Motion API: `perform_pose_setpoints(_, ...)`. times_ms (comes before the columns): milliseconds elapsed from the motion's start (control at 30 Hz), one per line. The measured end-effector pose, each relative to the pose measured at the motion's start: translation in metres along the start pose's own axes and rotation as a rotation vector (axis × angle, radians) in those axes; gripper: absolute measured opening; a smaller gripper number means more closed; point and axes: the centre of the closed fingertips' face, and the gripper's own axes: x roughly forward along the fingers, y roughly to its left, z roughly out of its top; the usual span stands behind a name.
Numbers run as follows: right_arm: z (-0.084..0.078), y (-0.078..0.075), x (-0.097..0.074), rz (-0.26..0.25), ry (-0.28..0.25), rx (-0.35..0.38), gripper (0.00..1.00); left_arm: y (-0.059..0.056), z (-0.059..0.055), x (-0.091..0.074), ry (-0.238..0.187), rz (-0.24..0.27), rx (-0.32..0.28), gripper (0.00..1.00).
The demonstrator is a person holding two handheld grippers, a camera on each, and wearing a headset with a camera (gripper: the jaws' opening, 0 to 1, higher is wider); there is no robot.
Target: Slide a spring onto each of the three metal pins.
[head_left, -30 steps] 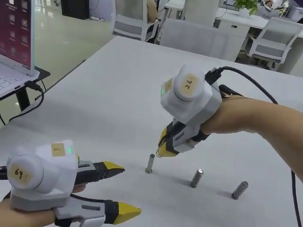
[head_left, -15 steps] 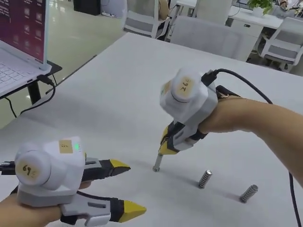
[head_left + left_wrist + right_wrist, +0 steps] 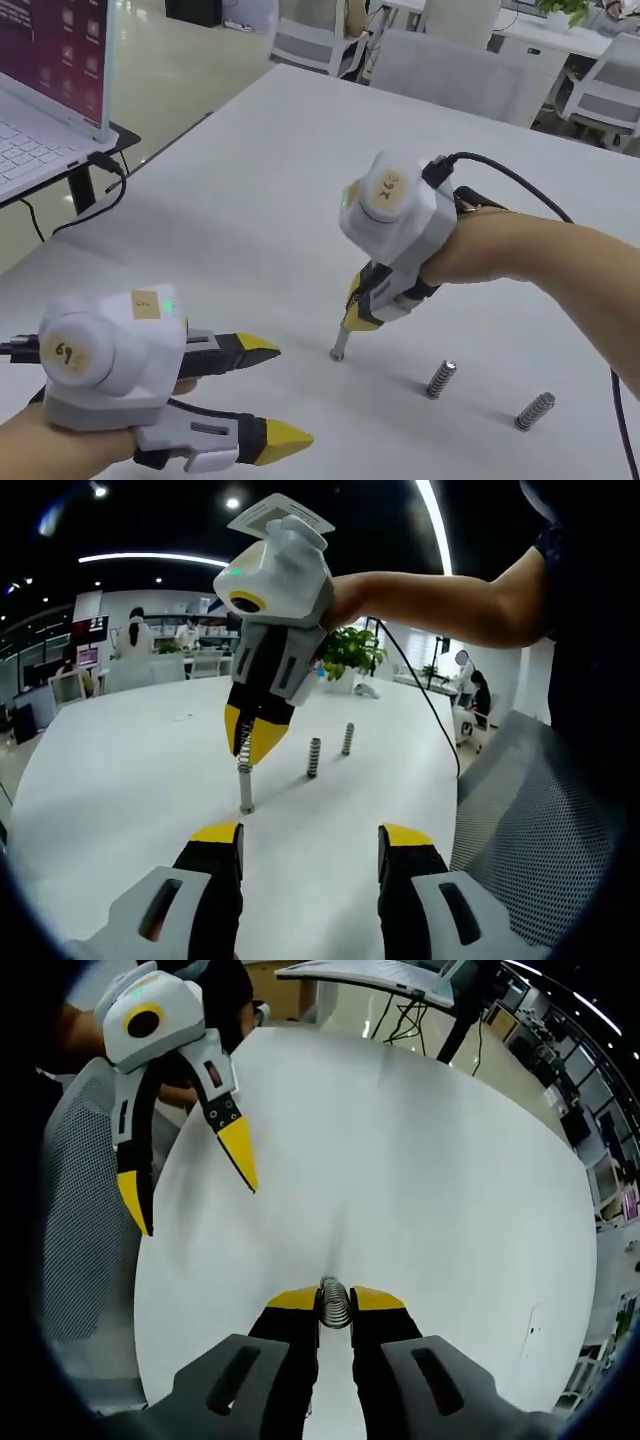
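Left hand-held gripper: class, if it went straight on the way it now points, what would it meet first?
Probably the bare metal pin, in line with one jaw, under the spring held by the right hand-held gripper. Depth is unclear; it might pass beside it.

The table [image 3: 250, 180] is bare behind the pin [image 3: 340, 347], but the right gripper [image 3: 355, 320] with its spring [image 3: 335, 1302] sits over it and two more springs [image 3: 440, 378] stand near.

Pin [image 3: 340, 346] on table [image 3: 250, 200]; two springs [image 3: 440, 379] standing to right.
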Motion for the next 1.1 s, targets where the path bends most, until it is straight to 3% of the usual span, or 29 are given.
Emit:
perform_pose_setpoints(400,-0.004,0.005,0.024,0.027,0.05,-0.011,0.09,0.002,0.0,-0.002,0.002,0.008,-0.002,0.48)
perform_pose_setpoints(767,-0.011,0.021,0.042,0.059,0.075,-0.013,0.09,0.002,-0.001,-0.001,0.005,0.005,-0.002,0.48)
perform_pose_setpoints(1100,-0.016,0.023,0.048,0.057,0.089,0.001,0.1,0.002,0.0,-0.002,0.007,0.007,0.002,0.47)
